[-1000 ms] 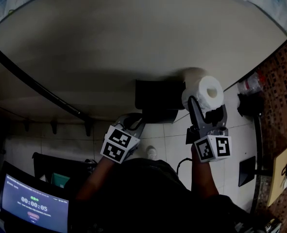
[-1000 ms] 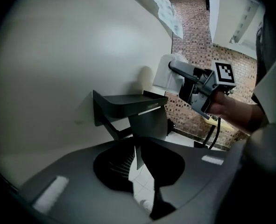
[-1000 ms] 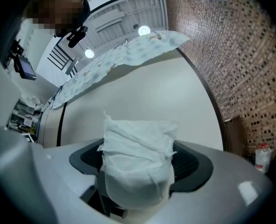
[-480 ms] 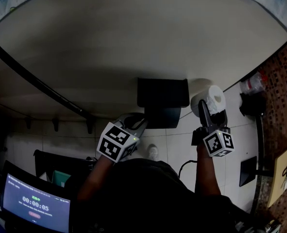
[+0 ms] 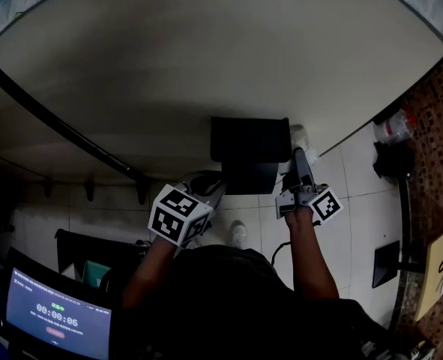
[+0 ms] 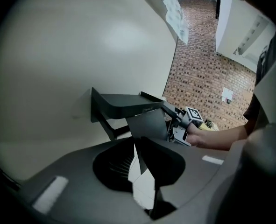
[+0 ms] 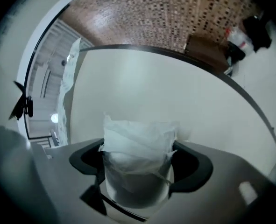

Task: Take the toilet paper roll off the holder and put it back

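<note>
Against a pale wall (image 5: 206, 66) above a tiled floor (image 5: 356, 193), we hold the left gripper (image 6: 138, 148) just below the black holder (image 5: 249, 152), its jaws a narrow slit apart with nothing between them. At the holder's right end, our right gripper (image 5: 299, 162) is clamped on the toilet paper roll (image 7: 138, 148), which is off the holder but close beside it. We judge this to be the put-back step: next the roll's core must line up with the bar, hidden under the cover, and slide on before we let go.

Black wall-mounted holder (image 5: 249, 137) with flat top shelf, fixed to cream wall (image 5: 206, 51); white tiled floor (image 5: 356, 190) beneath
</note>
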Action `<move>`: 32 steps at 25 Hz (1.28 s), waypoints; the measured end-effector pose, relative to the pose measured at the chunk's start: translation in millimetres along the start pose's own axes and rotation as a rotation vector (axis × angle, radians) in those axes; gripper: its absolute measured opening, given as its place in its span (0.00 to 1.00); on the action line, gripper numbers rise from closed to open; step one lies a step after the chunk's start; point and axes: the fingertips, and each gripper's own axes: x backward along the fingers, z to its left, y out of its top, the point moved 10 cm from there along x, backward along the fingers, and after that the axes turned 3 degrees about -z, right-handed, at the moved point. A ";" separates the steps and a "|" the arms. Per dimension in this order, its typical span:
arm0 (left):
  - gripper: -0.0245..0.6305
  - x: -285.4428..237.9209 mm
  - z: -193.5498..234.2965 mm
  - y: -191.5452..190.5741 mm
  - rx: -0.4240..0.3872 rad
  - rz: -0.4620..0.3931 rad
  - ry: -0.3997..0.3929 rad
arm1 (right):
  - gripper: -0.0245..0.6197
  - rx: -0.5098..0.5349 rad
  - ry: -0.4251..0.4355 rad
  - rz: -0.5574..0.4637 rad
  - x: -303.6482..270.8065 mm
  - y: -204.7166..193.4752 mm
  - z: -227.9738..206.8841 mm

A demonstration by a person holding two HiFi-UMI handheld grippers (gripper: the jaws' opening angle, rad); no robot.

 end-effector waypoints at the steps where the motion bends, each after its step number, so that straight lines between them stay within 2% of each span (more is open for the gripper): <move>1: 0.14 -0.5 1.4 -0.4 0.005 -0.003 0.000 | 0.69 -0.039 0.007 -0.012 -1.4 -2.5 -3.9; 9: 0.14 3.6 6.0 1.2 0.054 -0.025 -0.019 | 0.69 -0.171 0.050 -0.033 -8.7 -15.4 -15.7; 18: 0.14 2.7 9.1 1.0 0.087 -0.036 -0.031 | 0.68 -0.163 0.113 0.107 -13.7 -34.0 -14.2; 25: 0.14 0.9 7.9 -1.6 0.101 -0.044 -0.037 | 0.67 -0.118 0.216 0.377 -6.4 -41.1 -19.2; 32: 0.14 2.0 8.7 -2.5 0.120 -0.051 -0.056 | 0.66 -0.170 0.320 0.621 -35.4 -69.5 -15.8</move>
